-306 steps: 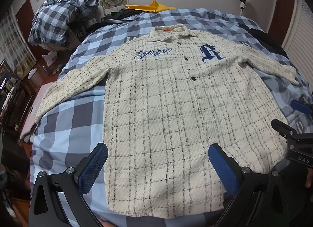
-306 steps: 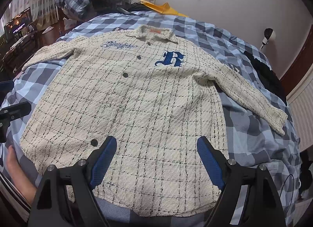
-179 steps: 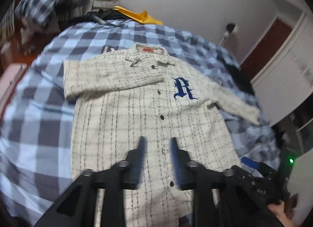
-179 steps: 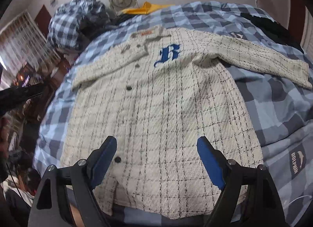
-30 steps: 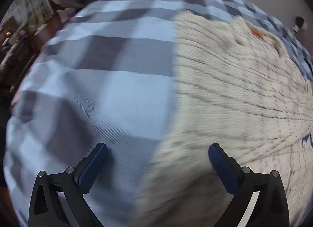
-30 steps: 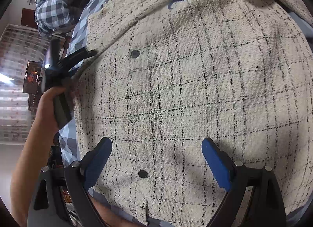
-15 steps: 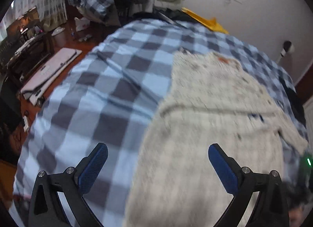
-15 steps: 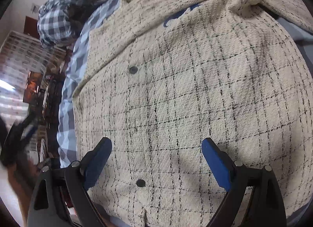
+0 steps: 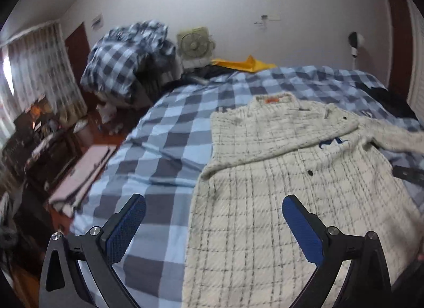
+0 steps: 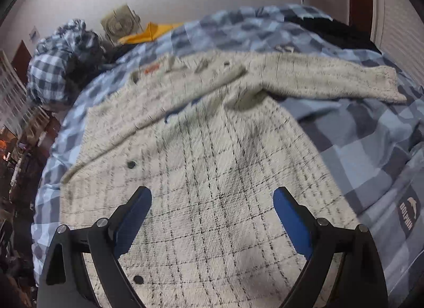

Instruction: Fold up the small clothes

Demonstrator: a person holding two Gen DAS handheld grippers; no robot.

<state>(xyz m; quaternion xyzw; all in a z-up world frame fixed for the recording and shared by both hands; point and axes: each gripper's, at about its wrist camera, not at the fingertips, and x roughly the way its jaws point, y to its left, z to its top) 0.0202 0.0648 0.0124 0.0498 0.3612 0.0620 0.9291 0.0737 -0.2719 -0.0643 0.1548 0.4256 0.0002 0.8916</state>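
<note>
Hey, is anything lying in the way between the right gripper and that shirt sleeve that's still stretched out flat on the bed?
Nothing visible. The right gripper hangs open over the shirt; only shirt fabric and bare checked bedspread lie between it and the outstretched sleeve.

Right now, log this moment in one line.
left gripper open | right gripper open | shirt flat on bed | one sleeve folded across

One shirt [image 9: 278, 188], two hand-held grippers [image 9: 212, 218]
</note>
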